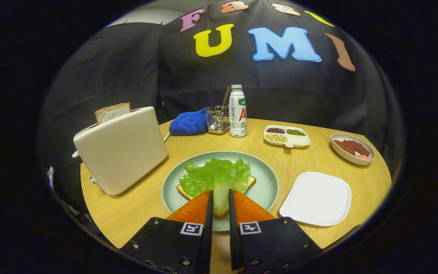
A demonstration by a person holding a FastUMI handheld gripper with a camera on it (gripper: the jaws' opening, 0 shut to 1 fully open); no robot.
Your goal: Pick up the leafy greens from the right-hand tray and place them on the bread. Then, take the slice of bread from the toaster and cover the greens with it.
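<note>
The tongs (221,198) hang low over the near side of the plate (268,179), their two fingers drawn close with only a narrow slot left between them. Through that slot a strip of leaf and the near corner of the bread show, but whether the fingers are pinching the leaf or merely poised just above it I cannot tell — nothing is lifted clear.

The leafy greens (217,176) lie spread across the slice of bread (250,182) in the middle of the plate, just ahead of the fingertips, so the first half of the task looks done. The white tray (316,198) to the right of the plate holds no greens now.

What remains is the second slice (112,112), standing upright in the slot of the toaster (122,150) to the left, with only its upper part proud of the top. By its look it will be light and soft — easily dented if squeezed hard and apt to tear at the crumb. The best hold is likely across its flat faces just below the top crust, drawn straight up, with the fingers opened wider first.

Beyond the plate, near the far edge of the bench (139,213), stand a blue cloth (189,122), a wire holder (218,120), a bottle (238,111), a divided dish (287,136) and a small bowl (352,148).
</note>
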